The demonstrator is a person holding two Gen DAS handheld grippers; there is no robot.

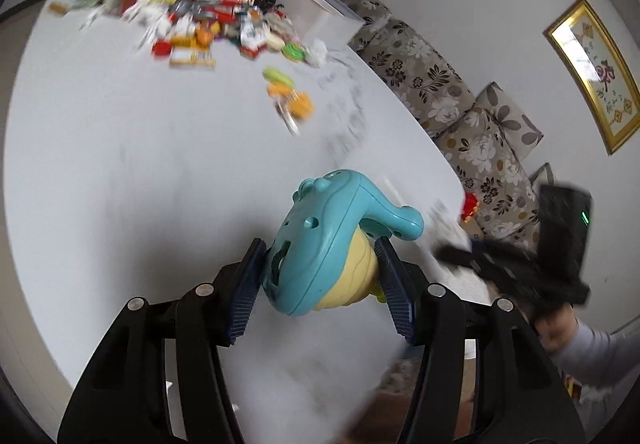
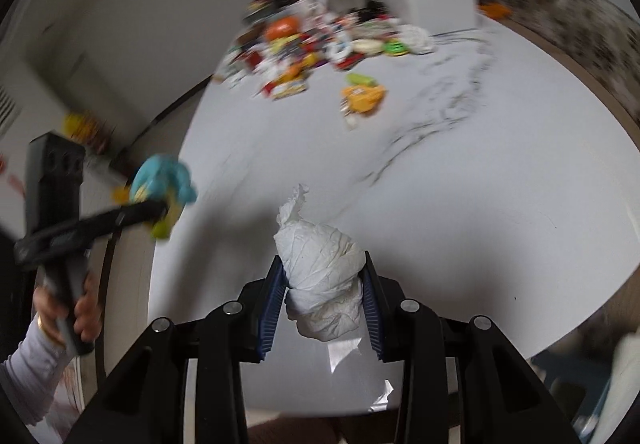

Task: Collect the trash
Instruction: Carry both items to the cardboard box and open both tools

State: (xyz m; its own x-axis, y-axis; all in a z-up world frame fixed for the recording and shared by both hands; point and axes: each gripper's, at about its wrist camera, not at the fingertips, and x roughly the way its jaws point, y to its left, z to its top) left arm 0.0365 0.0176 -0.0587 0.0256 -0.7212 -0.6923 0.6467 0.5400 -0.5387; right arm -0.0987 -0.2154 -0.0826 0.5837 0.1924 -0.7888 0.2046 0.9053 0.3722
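Observation:
My left gripper (image 1: 320,264) is shut on a teal and yellow plastic toy (image 1: 320,244), held above the white marble table (image 1: 120,164). The same toy (image 2: 160,180) shows blurred at the left of the right wrist view, in the left gripper (image 2: 160,206). My right gripper (image 2: 324,292) is shut on a crumpled white paper wad (image 2: 320,264), with a strip of it hanging below the pads. In the left wrist view the right gripper (image 1: 460,256) appears at the right edge, blurred.
A heap of colourful wrappers and toys (image 1: 192,12) lies at the table's far end, with an orange and green wrapper (image 2: 362,94) apart from it. A white box (image 2: 432,4) stands behind. A floral sofa (image 1: 460,116) runs along the table's right side.

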